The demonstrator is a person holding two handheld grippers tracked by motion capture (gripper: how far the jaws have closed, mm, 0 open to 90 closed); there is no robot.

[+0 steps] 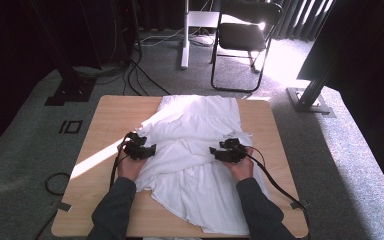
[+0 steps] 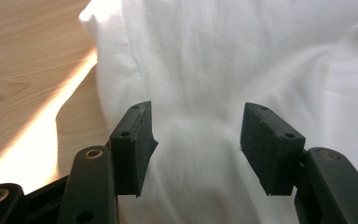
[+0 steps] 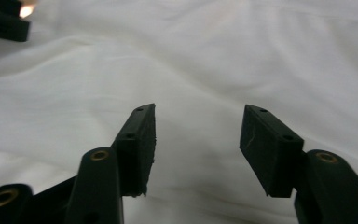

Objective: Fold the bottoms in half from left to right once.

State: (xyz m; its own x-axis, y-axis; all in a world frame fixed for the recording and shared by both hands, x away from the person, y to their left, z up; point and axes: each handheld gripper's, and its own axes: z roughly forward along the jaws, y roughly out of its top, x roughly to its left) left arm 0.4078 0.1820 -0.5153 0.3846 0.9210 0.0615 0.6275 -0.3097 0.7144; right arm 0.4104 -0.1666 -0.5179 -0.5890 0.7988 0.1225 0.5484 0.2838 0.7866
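Note:
A white garment [image 1: 200,145] lies spread and partly folded across the wooden table [image 1: 110,112]. My left gripper [image 1: 147,150] hovers at the garment's left edge, its jaws apart with nothing pinched; in the left gripper view [image 2: 196,126] white cloth [image 2: 205,60] lies beneath the gap. My right gripper [image 1: 219,151] sits over the garment's right middle, jaws likewise apart; in the right gripper view [image 3: 198,123] the cloth [image 3: 191,60] lies loose under them. The two grippers point toward each other.
A black folding chair [image 1: 245,35] and a white stand [image 1: 185,35] are beyond the table on the grey carpet. Black frame legs [image 1: 310,95] stand at both far sides. Cables [image 1: 275,182] trail from the grippers. Bare wood shows at the table's left.

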